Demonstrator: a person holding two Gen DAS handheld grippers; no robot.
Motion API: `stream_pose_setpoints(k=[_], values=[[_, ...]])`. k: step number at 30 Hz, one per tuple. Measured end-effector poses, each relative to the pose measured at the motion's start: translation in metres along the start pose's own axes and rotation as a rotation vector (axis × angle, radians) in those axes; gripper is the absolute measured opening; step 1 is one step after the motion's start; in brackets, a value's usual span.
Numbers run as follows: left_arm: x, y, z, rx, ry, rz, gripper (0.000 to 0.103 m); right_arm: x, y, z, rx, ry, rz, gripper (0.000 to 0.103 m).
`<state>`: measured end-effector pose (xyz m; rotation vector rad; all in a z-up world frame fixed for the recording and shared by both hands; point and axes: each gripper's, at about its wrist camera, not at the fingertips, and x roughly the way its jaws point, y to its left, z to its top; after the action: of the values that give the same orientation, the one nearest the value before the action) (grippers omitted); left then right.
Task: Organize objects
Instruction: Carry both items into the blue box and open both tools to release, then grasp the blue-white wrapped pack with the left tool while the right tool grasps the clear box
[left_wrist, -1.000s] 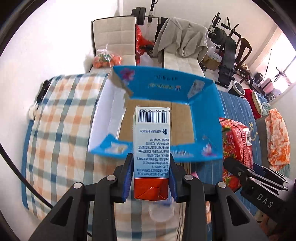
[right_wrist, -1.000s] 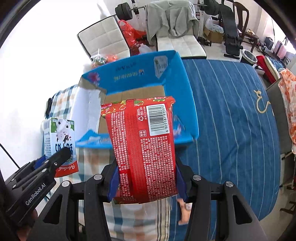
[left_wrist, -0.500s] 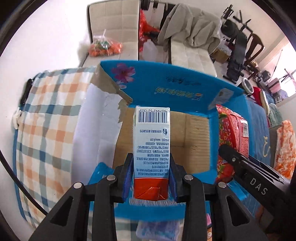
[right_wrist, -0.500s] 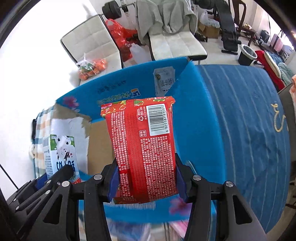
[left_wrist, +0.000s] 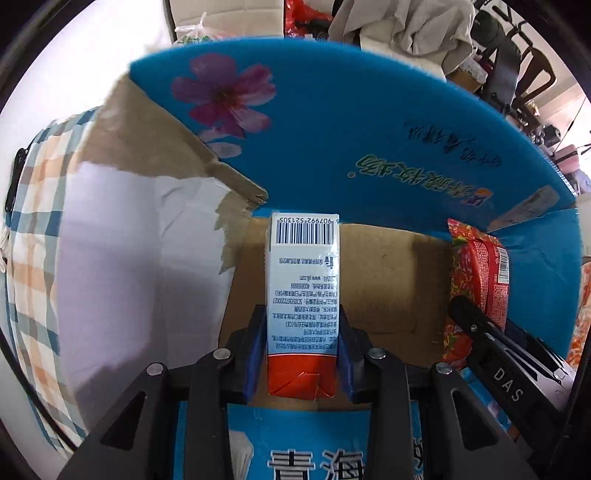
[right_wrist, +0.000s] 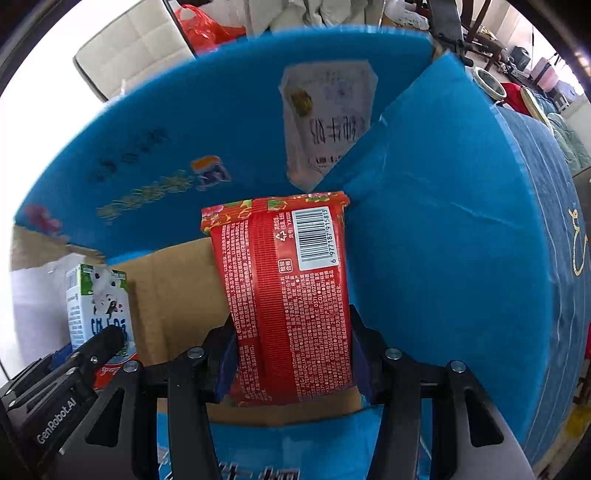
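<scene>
Left wrist view: left gripper (left_wrist: 302, 341) clamped on a small milk carton (left_wrist: 303, 291), blue pads pressed to both long sides. Carton white-blue with an orange-red end nearest the camera, barcode end pointing away. It hangs centre frame over the bare brown floor of an open cardboard box (left_wrist: 388, 295); whether its far end touches the floor is hard to judge from this angle.

Box: blue printed flaps (left_wrist: 351, 140) spread outward. The far flap fills the upper half of the frame and carries a purple flower print and green lettering. The left flap shows a white inner face with a torn brown edge.

Checked cloth (left_wrist: 33, 206) in orange, blue and white lies at the far left edge, under the box.

Lower right of the same view: the right gripper (left_wrist: 480, 328) comes in, black, lettered "DAS", with a red snack packet (left_wrist: 480, 280) against the box's right wall.

Right wrist view: right gripper (right_wrist: 291, 354) closed on the red snack packet (right_wrist: 291, 291), pads squeezing its lower sides, barcode facing the camera. Packet sits centre frame, just inside the box's right corner, where two blue flaps (right_wrist: 443, 221) meet. A white label (right_wrist: 328, 122) is stuck on the far flap, upper centre.

Lower left: milk carton (right_wrist: 98, 306) in the left gripper (right_wrist: 94, 347), over the box floor (right_wrist: 173, 288).

Blue striped cover (right_wrist: 561, 258) at right edge.
</scene>
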<state>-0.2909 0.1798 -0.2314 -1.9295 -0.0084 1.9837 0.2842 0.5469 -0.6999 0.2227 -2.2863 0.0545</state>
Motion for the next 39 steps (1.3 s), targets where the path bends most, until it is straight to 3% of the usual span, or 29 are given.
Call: stream_pose_setpoints(k=[9, 13, 18, 21, 22, 24, 25, 27, 29, 34, 39], values=[[0.009, -0.01, -0.01, 0.011, -0.009, 0.046, 0.031, 0.028, 0.008, 0.008, -0.12, 0.076, -0.065, 0.056], [0.006, -0.006, -0.017, 0.003, -0.019, 0.095, 0.031, 0.032, 0.012, 0.015, -0.198, 0.108, -0.076, 0.062], [0.003, 0.004, -0.029, -0.011, -0.015, 0.099, 0.032, 0.036, 0.015, 0.018, -0.261, 0.129, -0.09, 0.062], [0.001, 0.004, -0.038, -0.015, -0.011, 0.113, 0.034, 0.039, 0.018, 0.018, -0.301, 0.152, -0.086, 0.068], [-0.001, 0.002, -0.041, -0.013, -0.007, 0.112, 0.036, 0.039, 0.018, 0.018, -0.306, 0.161, -0.078, 0.073], [-0.01, 0.0, -0.048, -0.011, -0.022, 0.108, 0.053, 0.04, 0.021, 0.017, -0.33, 0.187, -0.054, 0.081], [-0.015, 0.0, -0.051, -0.007, -0.029, 0.105, 0.07, 0.039, 0.022, 0.017, -0.341, 0.192, -0.052, 0.086], [-0.026, 0.0, -0.06, -0.003, -0.038, 0.094, 0.076, 0.037, 0.022, 0.014, -0.443, 0.225, -0.07, 0.089], [-0.04, 0.002, -0.073, -0.01, -0.067, 0.095, 0.097, 0.034, 0.02, 0.009, -0.477, 0.245, -0.068, 0.091], [-0.072, 0.012, -0.113, -0.028, -0.122, 0.09, 0.098, 0.017, 0.011, -0.003, -0.56, 0.254, -0.077, 0.095], [-0.107, 0.02, -0.106, -0.01, -0.194, 0.117, 0.098, -0.017, 0.003, -0.012, -0.628, 0.203, -0.078, 0.1]])
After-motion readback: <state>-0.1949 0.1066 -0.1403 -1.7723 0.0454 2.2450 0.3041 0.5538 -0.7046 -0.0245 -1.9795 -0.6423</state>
